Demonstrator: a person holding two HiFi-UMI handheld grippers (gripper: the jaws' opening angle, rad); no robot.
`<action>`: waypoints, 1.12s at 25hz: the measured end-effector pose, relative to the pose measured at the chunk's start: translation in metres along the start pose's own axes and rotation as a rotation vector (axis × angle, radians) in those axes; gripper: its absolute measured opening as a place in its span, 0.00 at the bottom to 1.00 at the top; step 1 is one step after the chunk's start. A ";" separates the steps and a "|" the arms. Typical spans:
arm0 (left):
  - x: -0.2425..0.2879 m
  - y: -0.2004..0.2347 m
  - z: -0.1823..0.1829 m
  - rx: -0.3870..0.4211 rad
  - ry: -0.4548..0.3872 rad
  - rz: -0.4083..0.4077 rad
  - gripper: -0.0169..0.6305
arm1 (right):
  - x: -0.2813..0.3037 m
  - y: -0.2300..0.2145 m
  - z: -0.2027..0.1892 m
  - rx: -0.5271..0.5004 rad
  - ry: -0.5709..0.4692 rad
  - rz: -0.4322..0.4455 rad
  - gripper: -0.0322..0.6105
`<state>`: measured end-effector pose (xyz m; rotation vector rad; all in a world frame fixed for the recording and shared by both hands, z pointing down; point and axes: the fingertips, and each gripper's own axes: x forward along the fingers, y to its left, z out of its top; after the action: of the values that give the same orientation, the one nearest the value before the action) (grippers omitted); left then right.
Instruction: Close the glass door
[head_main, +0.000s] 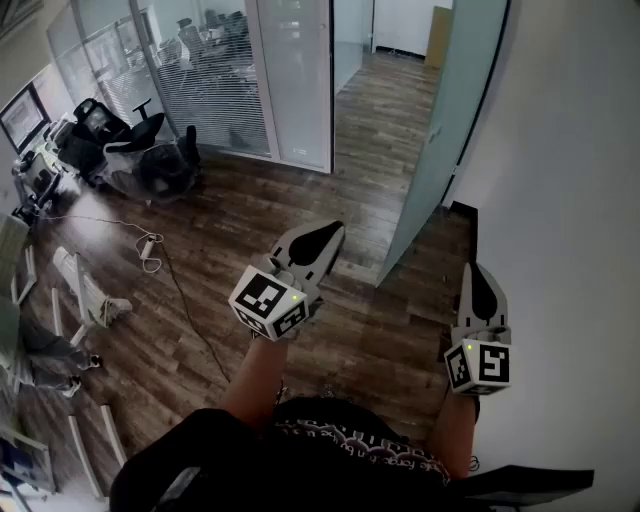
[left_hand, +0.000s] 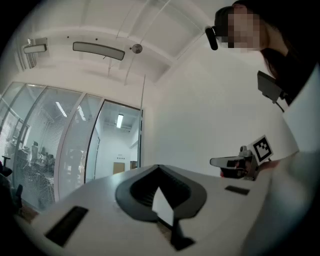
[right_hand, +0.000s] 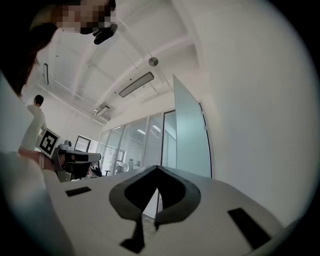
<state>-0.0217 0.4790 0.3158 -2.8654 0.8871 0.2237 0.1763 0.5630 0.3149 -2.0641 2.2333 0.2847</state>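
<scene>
The frosted glass door (head_main: 440, 130) stands open, swung back toward the white wall on the right, with its lower edge near the dark floor strip. In the right gripper view the glass door (right_hand: 190, 135) rises ahead and slightly right. My left gripper (head_main: 335, 228) is held over the wooden floor, left of the door's near edge, its jaws shut and empty. My right gripper (head_main: 478, 268) hovers close to the wall, just short of the door's foot, also shut and empty. Neither touches the door. The left gripper (left_hand: 159, 167) and the right gripper (right_hand: 159, 168) show their tips meeting.
A glass partition with blinds (head_main: 290, 80) lines the far side of the doorway. Black office chairs (head_main: 150, 160) and a desk with a monitor (head_main: 20, 115) crowd the left. A power strip and cable (head_main: 150, 250) lie on the wooden floor. A white wall (head_main: 580, 200) bounds the right.
</scene>
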 end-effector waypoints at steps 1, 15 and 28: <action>0.000 0.000 0.000 0.000 0.000 0.001 0.03 | 0.000 0.000 0.000 0.000 0.001 0.001 0.05; 0.004 -0.003 0.001 0.003 0.000 0.005 0.03 | -0.001 -0.008 0.001 0.023 -0.024 0.014 0.05; -0.001 -0.009 -0.022 -0.024 0.036 0.055 0.03 | -0.001 -0.020 -0.030 0.048 0.033 0.045 0.06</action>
<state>-0.0157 0.4831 0.3384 -2.8782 0.9766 0.1894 0.1976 0.5568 0.3428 -2.0120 2.2842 0.1996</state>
